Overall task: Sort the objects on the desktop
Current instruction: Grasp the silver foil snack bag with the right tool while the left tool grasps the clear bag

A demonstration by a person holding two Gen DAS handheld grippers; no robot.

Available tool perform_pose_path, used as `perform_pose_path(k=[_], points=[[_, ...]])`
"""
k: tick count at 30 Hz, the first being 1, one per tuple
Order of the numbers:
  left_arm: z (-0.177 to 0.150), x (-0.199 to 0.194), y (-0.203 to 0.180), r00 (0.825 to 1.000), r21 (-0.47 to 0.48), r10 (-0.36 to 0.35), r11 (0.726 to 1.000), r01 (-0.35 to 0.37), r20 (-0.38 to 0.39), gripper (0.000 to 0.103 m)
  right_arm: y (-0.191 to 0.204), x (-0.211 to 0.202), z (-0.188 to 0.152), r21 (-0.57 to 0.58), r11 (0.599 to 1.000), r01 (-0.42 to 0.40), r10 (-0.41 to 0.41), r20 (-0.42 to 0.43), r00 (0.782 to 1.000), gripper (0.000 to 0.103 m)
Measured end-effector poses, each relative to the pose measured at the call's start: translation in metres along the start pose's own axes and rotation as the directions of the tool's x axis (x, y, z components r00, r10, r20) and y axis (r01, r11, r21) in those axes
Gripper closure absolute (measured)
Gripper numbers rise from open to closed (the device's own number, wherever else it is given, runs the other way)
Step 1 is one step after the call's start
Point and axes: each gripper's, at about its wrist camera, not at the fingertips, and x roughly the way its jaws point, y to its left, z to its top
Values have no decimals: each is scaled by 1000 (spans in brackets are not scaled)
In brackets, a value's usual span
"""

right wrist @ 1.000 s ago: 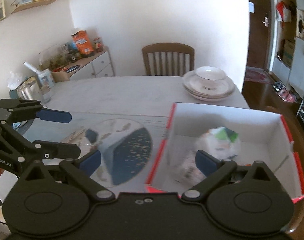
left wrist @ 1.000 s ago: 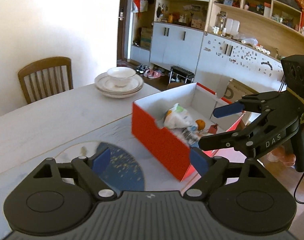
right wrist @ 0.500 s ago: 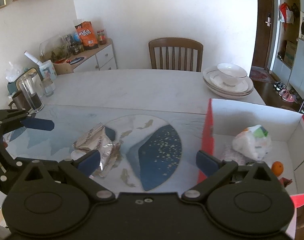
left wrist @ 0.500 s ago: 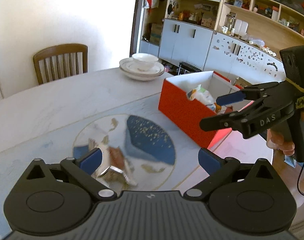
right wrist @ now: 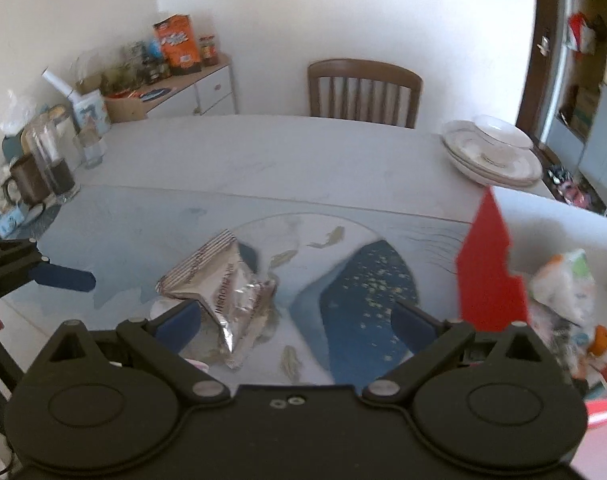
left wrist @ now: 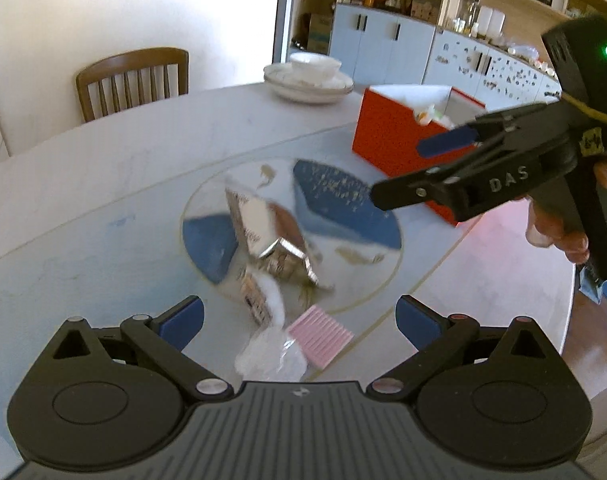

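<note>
A crumpled silver snack wrapper (left wrist: pixel 269 240) lies on the round blue-and-white table mat (left wrist: pixel 343 204); it also shows in the right wrist view (right wrist: pixel 223 284). A pink ridged pad (left wrist: pixel 321 336) and clear plastic (left wrist: pixel 269 354) lie just ahead of my left gripper (left wrist: pixel 299 320), which is open and empty. My right gripper (right wrist: pixel 297 320) is open and empty, above the mat; it shows in the left wrist view (left wrist: pixel 419 170). A red box (left wrist: pixel 391 136) holds a white bag (right wrist: pixel 563 284) and small items.
Stacked plates with a bowl (right wrist: pixel 491 152) stand at the table's far side by a wooden chair (right wrist: pixel 363 92). A glass jar and mug (right wrist: pixel 43 172) stand at the left edge. The table's rim (left wrist: pixel 543 320) is on the right.
Both grippers have swung left, away from the red box and toward the mat. The silver wrapper, pink pad and clear plastic have come into view in front of the left gripper.
</note>
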Motion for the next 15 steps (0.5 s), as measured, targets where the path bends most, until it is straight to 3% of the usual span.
perform_pose_path(k=[15], points=[[-26,24,19,998,7,29,1000,-29,-58,1,40,68,-4,-150,989,-12,-2,-92,996,6]])
